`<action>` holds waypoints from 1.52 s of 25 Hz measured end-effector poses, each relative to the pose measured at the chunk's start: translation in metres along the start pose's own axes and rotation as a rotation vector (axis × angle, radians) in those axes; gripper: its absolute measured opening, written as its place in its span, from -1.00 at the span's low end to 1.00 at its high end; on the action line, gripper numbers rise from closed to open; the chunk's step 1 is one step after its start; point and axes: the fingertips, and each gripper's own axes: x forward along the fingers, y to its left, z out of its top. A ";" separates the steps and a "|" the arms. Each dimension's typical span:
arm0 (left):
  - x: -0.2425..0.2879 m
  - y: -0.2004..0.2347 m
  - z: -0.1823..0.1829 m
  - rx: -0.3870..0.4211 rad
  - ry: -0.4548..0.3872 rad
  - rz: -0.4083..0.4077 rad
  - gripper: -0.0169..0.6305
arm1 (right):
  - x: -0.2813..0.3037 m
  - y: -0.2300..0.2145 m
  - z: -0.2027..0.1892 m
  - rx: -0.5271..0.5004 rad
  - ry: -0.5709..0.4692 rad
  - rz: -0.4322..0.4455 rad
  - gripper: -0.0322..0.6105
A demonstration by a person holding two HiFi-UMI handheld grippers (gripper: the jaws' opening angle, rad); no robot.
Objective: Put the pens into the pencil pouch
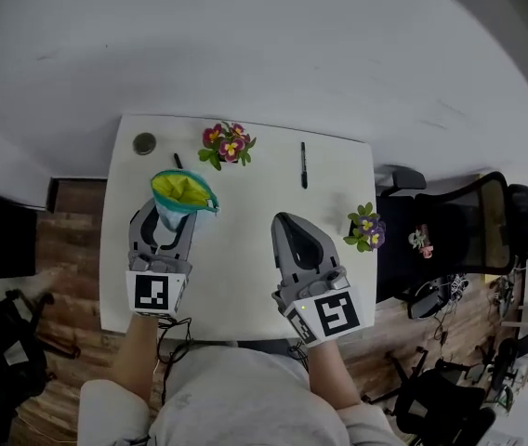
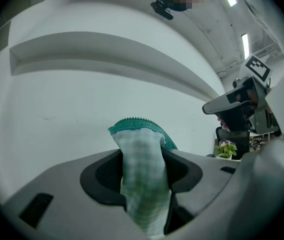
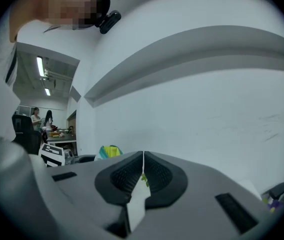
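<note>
Head view looks steeply down on a white surface [image 1: 236, 258]. The left hand-held gripper [image 1: 165, 221] is clamped on the checked fabric of the pencil pouch [image 1: 183, 191], whose teal zip rim and yellow lining gape upward. The right hand-held gripper [image 1: 284, 221] hovers just beside it, jaws pressed together on nothing. A black pen [image 1: 303, 165] lies near the far edge, and a second pen [image 1: 178, 161] peeks out behind the pouch. Around them are a flower pot [image 1: 229, 144], another flower pot [image 1: 366, 228] at the right edge, a dark round disc [image 1: 144, 143], and a black office chair [image 1: 468, 221] off to the right.
</note>
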 end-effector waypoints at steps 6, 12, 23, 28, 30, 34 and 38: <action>-0.041 0.017 0.009 -0.012 -0.010 0.116 -0.28 | 0.024 0.032 -0.016 -0.037 0.087 0.172 -0.81; -0.078 0.031 0.015 -0.024 -0.030 0.216 -0.28 | 0.054 0.047 -0.044 -0.005 0.232 0.253 -0.81; -0.124 0.043 0.016 -0.026 -0.045 0.326 -0.28 | 0.119 0.057 -0.092 0.127 0.478 0.351 -0.81; -0.137 0.073 0.006 -0.067 -0.053 0.341 -0.28 | 0.164 0.080 -0.113 0.139 0.580 0.371 -0.81; -0.140 0.082 0.001 -0.074 -0.048 0.341 -0.28 | 0.178 0.085 -0.124 0.160 0.619 0.371 -0.81; -0.142 0.088 -0.002 -0.076 -0.050 0.334 -0.28 | 0.193 0.084 -0.150 0.215 0.705 0.348 -0.70; -0.144 0.093 -0.006 -0.102 -0.044 0.327 -0.28 | 0.204 0.085 -0.175 0.193 0.781 0.317 -0.54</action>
